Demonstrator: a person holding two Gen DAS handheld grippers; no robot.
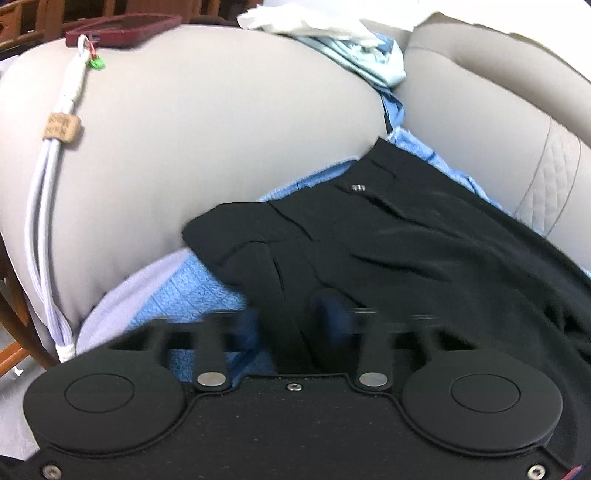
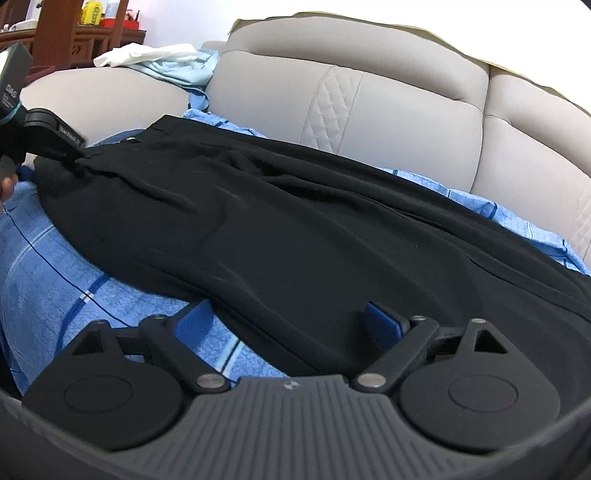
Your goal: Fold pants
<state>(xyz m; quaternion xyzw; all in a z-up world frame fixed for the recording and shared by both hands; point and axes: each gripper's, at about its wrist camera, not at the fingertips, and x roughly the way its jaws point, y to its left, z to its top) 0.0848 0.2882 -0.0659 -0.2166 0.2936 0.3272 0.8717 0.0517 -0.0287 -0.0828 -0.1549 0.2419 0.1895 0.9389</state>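
Right wrist view, item one: black pants (image 2: pixel 295 221), spread lengthwise over a blue checked sheet (image 2: pixel 74 266) on a beige sofa (image 2: pixel 406 122). Waistband end at 10 o'clock, legs running off toward 4 o'clock. Fabric: thin, limp, matte, creased in soft ridges; judged light, floppy, likely to slide on itself. Suggested hold: doubled edges, at the waistband corner and along the near side seam, not the flat middle.

Right gripper (image 2: pixel 291 321): blue-padded fingers spread wide, straddling the near edge of the pants at 6 o'clock; nothing pinched.

Left gripper (image 2: pixel 75 157): at 9 o'clock, on the waistband corner; in the left wrist view (image 1: pixel 286 332) cloth lies between the blurred fingers, so it appears clamped on the pants (image 1: pixel 406 251).

Surroundings: pale garments (image 2: pixel 166 59) heaped on the sofa arm at 11 o'clock; a dark red phone (image 1: pixel 122 31) with a white strap (image 1: pixel 51 206) there too.
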